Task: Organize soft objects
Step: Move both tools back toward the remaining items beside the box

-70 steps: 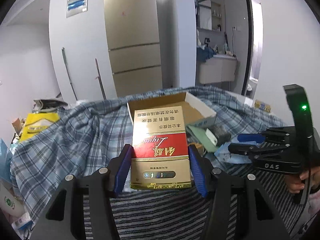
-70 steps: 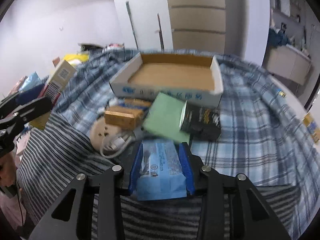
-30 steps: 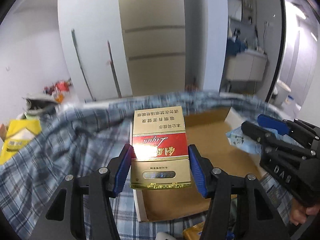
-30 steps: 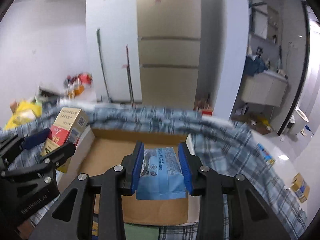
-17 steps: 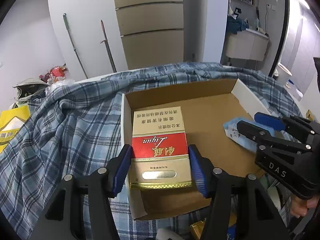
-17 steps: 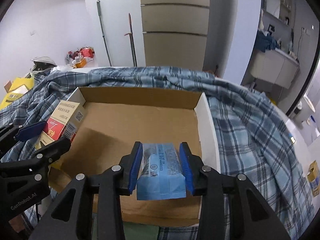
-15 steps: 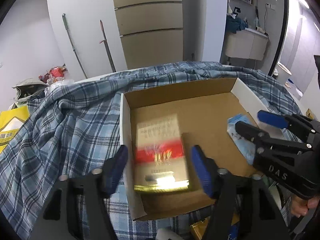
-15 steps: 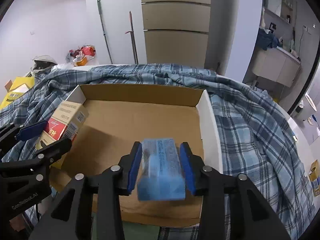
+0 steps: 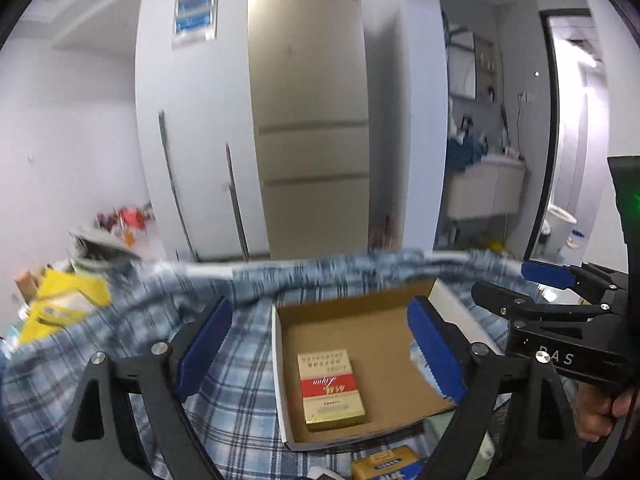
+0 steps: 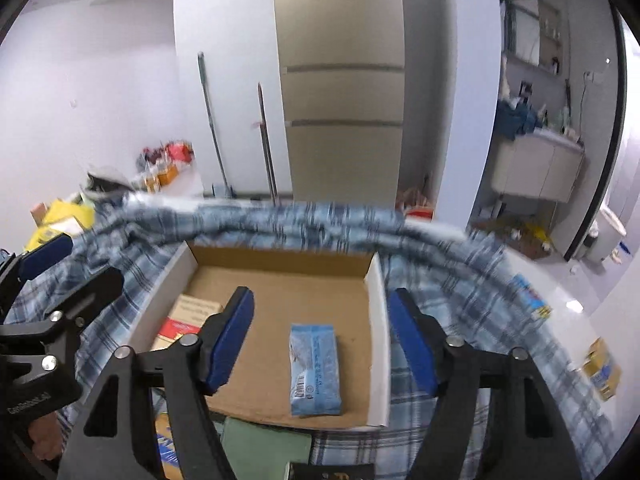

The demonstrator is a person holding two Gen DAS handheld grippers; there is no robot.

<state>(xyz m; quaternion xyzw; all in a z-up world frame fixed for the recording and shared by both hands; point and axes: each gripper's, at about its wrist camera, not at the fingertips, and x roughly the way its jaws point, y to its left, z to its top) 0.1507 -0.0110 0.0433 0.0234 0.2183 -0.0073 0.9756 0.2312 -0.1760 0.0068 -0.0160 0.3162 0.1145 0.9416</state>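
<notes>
An open cardboard box [image 9: 384, 316] [image 10: 280, 272] sits on a blue plaid cloth. A red and gold carton [image 9: 330, 390] lies flat at its left side; it also shows in the right wrist view [image 10: 188, 320]. A blue tissue pack [image 10: 315, 368] lies at the box's right side; only its edge [image 9: 418, 356] shows in the left wrist view. My left gripper [image 9: 320, 354] is open and empty above the carton. My right gripper [image 10: 320, 336] is open and empty above the tissue pack.
The plaid cloth [image 9: 120, 344] covers the table. A yellow packet [image 9: 384, 464] and a green item [image 10: 264, 448] lie in front of the box. A yellow bag [image 9: 60, 308] is at far left. A tall cabinet [image 9: 308, 140] stands behind.
Both grippers have opened and lifted back. The carton dropped from the left gripper into the box, and the tissue pack dropped from the right gripper into the box.
</notes>
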